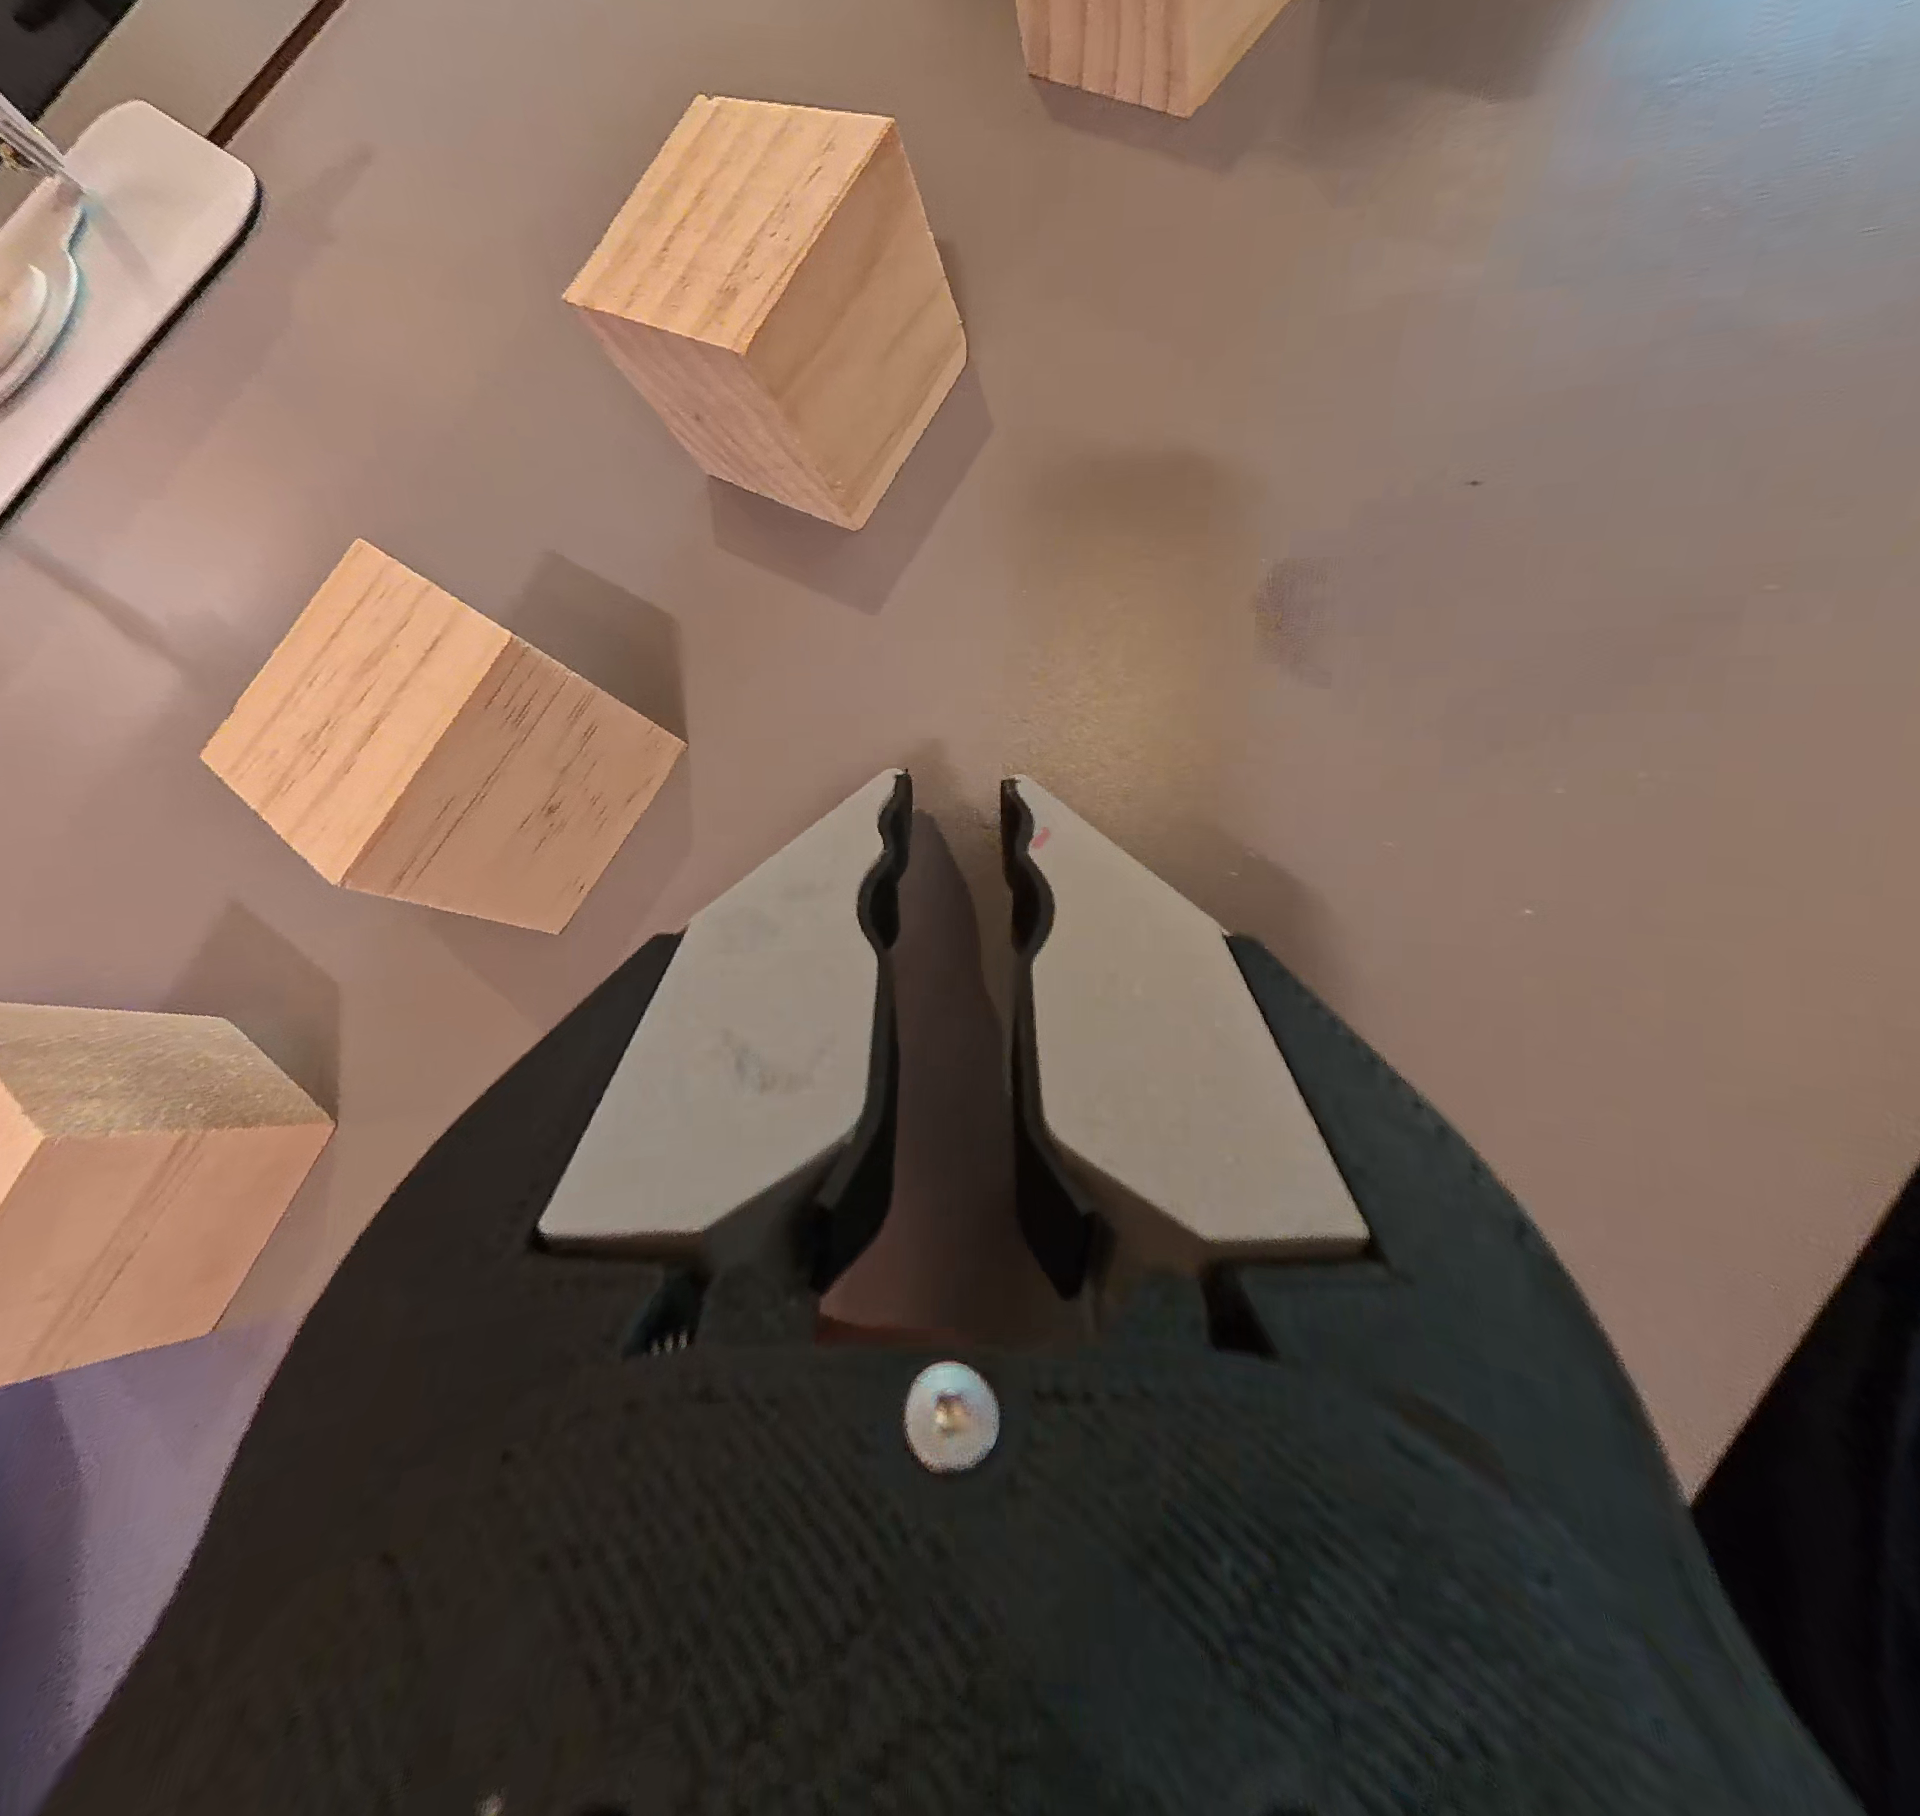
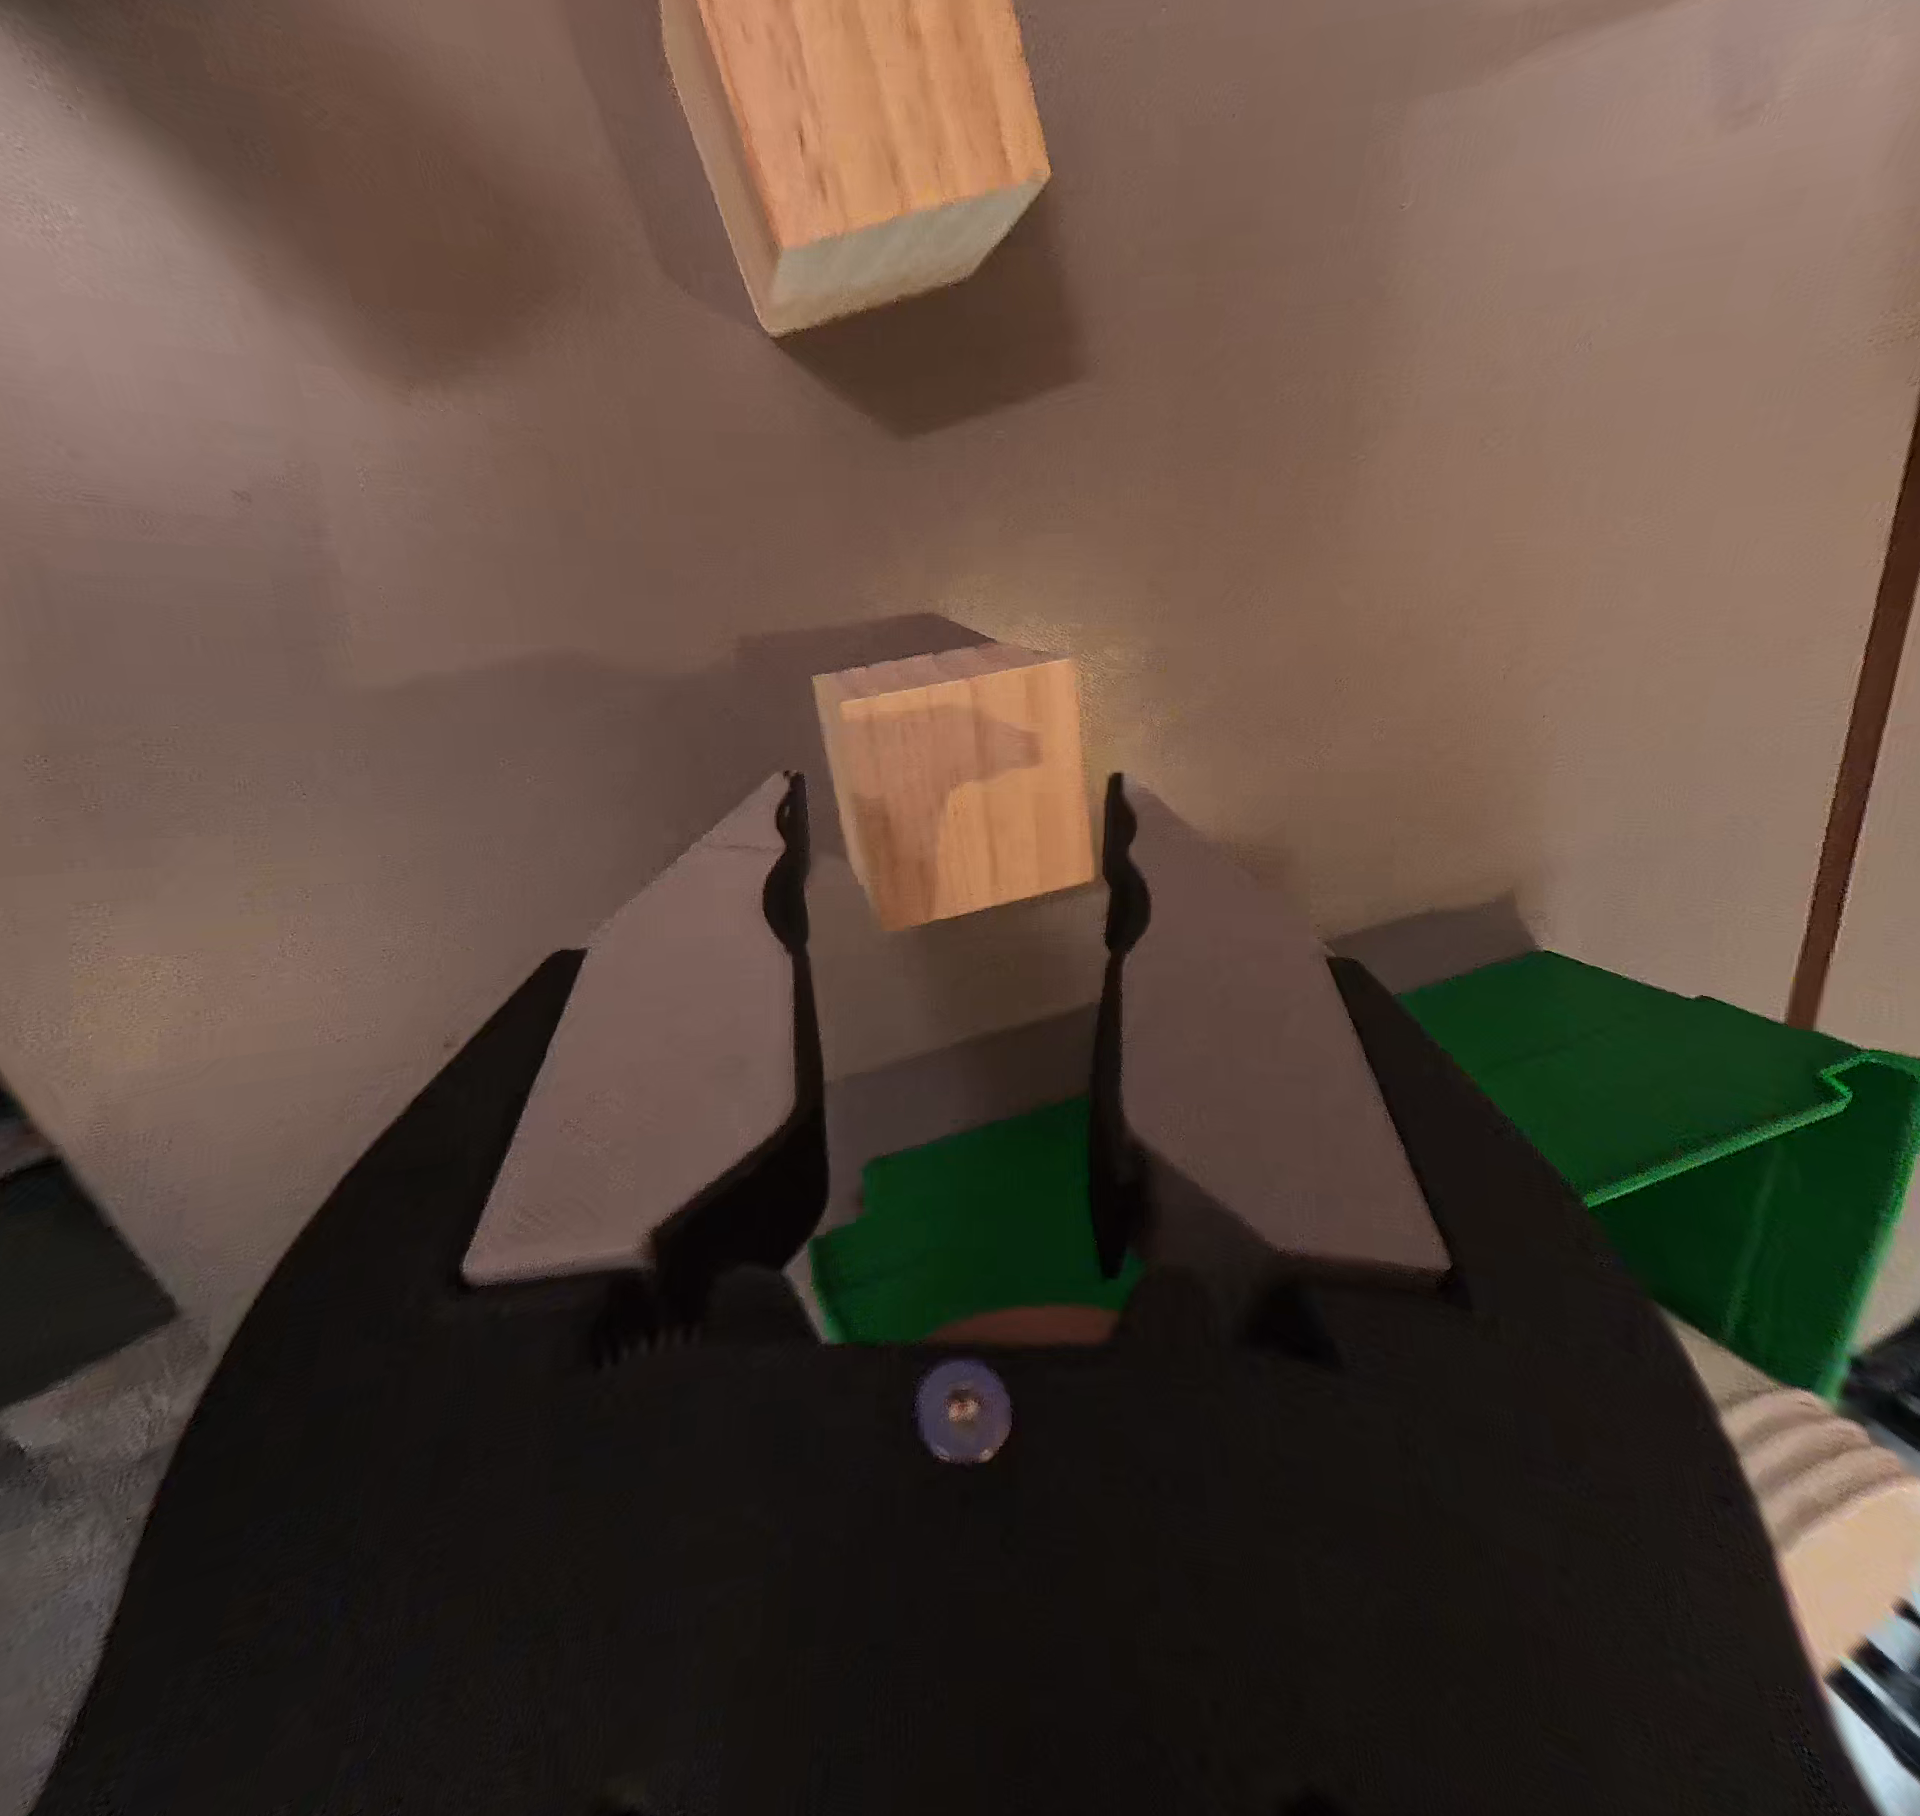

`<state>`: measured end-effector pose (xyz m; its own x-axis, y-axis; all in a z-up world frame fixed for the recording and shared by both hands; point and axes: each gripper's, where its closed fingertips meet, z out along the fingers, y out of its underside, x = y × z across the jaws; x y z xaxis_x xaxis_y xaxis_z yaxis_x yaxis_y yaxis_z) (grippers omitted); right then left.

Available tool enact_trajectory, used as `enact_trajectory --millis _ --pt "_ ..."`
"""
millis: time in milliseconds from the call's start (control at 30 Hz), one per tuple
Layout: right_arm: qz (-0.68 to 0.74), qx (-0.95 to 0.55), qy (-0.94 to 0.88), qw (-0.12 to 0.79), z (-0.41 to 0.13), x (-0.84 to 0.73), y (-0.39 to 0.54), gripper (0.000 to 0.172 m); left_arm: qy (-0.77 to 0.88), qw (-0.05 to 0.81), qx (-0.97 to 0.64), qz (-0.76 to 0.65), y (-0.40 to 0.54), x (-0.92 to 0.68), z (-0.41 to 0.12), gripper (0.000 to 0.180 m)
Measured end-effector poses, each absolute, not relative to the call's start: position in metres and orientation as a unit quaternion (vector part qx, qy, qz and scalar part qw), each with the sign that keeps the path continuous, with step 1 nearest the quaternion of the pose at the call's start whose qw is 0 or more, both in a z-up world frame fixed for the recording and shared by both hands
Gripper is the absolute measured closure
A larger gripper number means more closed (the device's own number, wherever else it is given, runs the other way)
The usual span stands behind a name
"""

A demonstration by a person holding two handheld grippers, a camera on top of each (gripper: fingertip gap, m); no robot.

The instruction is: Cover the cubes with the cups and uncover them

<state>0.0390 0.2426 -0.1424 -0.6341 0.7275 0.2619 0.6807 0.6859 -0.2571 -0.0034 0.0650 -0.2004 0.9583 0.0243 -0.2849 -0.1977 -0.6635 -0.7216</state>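
Office-like workspace: plain grey desk [image 1: 1455,416], metal stand base [image 1: 145,197].

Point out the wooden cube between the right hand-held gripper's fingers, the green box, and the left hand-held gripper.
wooden cube [image 2: 961,790]: right wrist view, near face.
green box [image 2: 1704,1122]: right wrist view, top panel.
left hand-held gripper [image 1: 956,795]: left wrist view, between fingertips.

Four wooden cubes [image 1: 774,312] on brown table [image 1: 1455,623], gripper [image 1: 956,795] slightly parted, empty.
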Motion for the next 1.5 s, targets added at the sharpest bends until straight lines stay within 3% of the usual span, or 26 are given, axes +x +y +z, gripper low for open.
enact_trajectory --millis 167,300,533,700,800,1033,1167,1333,1500 --pt "-0.024 -0.391 -0.914 0.110 -0.190 0.036 0.259 0.111 0.060 0.406 -0.900 0.148 0.065 -0.002 -0.201 0.168" --pt "0.011 -0.403 -0.910 0.095 -0.192 0.038 0.249 0.113 0.062 0.405 -0.899 0.151 0.065 -0.001 -0.201 0.169" --pt "0.148 -0.493 -0.830 0.214 -0.088 0.057 0.260 0.113 0.067 0.405 -0.898 0.158 0.065 -0.001 -0.201 0.169" --pt "0.115 -0.616 -0.716 0.307 -0.037 0.098 0.367 0.113 0.070 0.406 -0.897 0.160 0.065 0.000 -0.200 0.168" --pt "0.077 -0.693 -0.657 0.286 -0.059 0.124 0.425 0.113 0.072 0.406 -0.896 0.164 0.065 0.000 -0.200 0.168" --pt "0.027 -0.819 -0.538 0.199 -0.170 0.139 0.499 0.115 0.074 0.405 -0.894 0.174 0.065 -0.001 -0.200 0.168" --pt "0.037 -0.834 -0.515 0.194 -0.182 0.139 0.504 0.113 0.081 0.404 -0.890 0.196 0.065 -0.002 -0.199 0.169" --pt "0.014 -0.799 -0.534 0.277 -0.134 0.141 0.500 0.110 0.079 0.398 -0.892 0.196 0.065 -0.003 -0.201 0.177" --pt "0.118 -0.701 -0.619 0.335 -0.064 0.090 0.406 0.107 0.058 0.408 -0.897 0.160 0.065 -0.004 -0.199 0.163"
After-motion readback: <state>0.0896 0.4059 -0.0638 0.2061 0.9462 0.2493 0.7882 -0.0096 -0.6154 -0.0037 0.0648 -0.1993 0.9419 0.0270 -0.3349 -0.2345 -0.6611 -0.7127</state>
